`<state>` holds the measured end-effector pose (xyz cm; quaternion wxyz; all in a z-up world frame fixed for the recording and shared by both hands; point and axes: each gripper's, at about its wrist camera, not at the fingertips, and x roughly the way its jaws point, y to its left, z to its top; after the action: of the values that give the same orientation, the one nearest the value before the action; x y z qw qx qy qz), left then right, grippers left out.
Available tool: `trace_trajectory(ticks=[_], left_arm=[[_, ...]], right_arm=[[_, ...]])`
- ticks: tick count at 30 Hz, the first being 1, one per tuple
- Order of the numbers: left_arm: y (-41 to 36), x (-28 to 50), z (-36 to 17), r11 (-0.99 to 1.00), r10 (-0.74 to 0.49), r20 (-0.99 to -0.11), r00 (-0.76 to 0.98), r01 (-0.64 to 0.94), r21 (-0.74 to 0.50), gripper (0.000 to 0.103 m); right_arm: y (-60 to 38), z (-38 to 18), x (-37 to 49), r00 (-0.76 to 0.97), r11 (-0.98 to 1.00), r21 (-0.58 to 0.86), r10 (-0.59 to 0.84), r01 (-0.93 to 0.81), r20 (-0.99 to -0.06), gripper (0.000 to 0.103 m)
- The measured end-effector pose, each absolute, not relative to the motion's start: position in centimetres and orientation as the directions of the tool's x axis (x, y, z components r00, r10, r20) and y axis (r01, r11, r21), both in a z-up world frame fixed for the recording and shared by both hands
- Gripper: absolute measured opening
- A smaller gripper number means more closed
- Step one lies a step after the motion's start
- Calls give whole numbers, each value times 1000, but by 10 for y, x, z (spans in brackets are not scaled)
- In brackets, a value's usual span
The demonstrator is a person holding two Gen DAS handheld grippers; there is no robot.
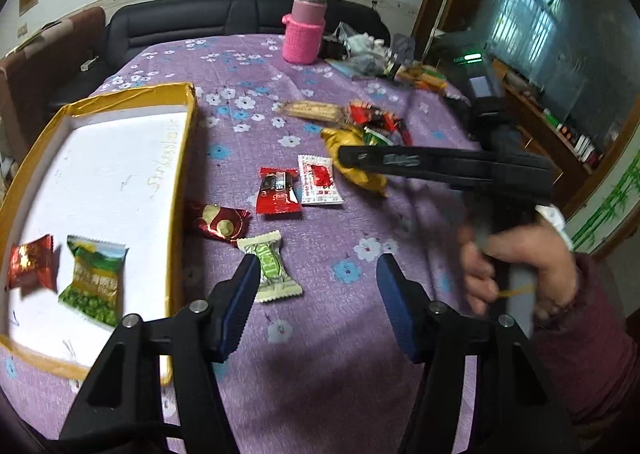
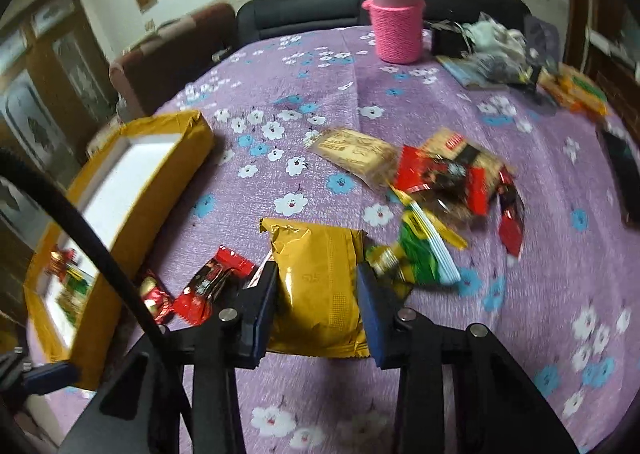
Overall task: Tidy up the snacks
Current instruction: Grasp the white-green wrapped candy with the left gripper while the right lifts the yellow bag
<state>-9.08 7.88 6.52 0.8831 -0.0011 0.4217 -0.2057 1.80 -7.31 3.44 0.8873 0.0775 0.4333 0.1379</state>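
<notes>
A gold-rimmed tray (image 1: 188, 157) (image 2: 176, 157) with a white floor lies on the left; a red packet (image 1: 32, 268) and a green pea packet (image 1: 94, 286) lie in it. My left gripper (image 1: 320, 282) is open over the purple cloth, and a green-and-white candy (image 1: 272, 272) lies by its left finger. Beyond are a dark red candy (image 1: 220, 223), a red packet (image 1: 278, 191) and a white sachet (image 1: 320, 179). My right gripper (image 2: 318, 294) (image 1: 348, 159) is shut on a yellow packet (image 2: 320, 286) (image 1: 360, 173), pads against its sides. A beige bar (image 2: 352, 155) and red wrappers (image 2: 444, 173) lie behind it.
A pink knit-sleeved flask (image 1: 302, 31) (image 2: 396, 25) stands at the back of the table. Bags and boxes (image 2: 496, 53) crowd the back right corner. A black sofa (image 1: 180, 25) runs behind the table. A person's hand (image 1: 516, 274) holds the right gripper's handle.
</notes>
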Motion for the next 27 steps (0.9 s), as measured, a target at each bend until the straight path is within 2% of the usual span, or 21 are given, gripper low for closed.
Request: trace_trajectory(ticks=[8, 10, 13, 14, 21, 27], left_arm=[[66, -62, 37, 944, -255, -810, 529, 316, -92, 59], [63, -57, 30, 948, -233, -826, 514, 310, -74, 51], [59, -55, 20, 953, -200, -846, 494, 300, -50, 27], [59, -54, 18, 956, -187, -849, 493, 292, -41, 25], [65, -57, 21, 963, -191, -837, 513, 262, -59, 22], [87, -68, 43, 961, -258, -799, 544, 226, -156, 22]], right_arm=[[-100, 43, -6, 637, 889, 413, 437, -199, -634, 37], [-103, 45, -8, 645, 880, 429, 452, -206, -617, 37], [-102, 46, -9, 648, 873, 437, 463, -216, -604, 37], [-102, 46, -9, 649, 872, 438, 465, -217, -603, 37], [-104, 47, -13, 668, 875, 433, 457, -218, -587, 37], [-106, 52, -20, 687, 856, 457, 485, -244, -542, 37]])
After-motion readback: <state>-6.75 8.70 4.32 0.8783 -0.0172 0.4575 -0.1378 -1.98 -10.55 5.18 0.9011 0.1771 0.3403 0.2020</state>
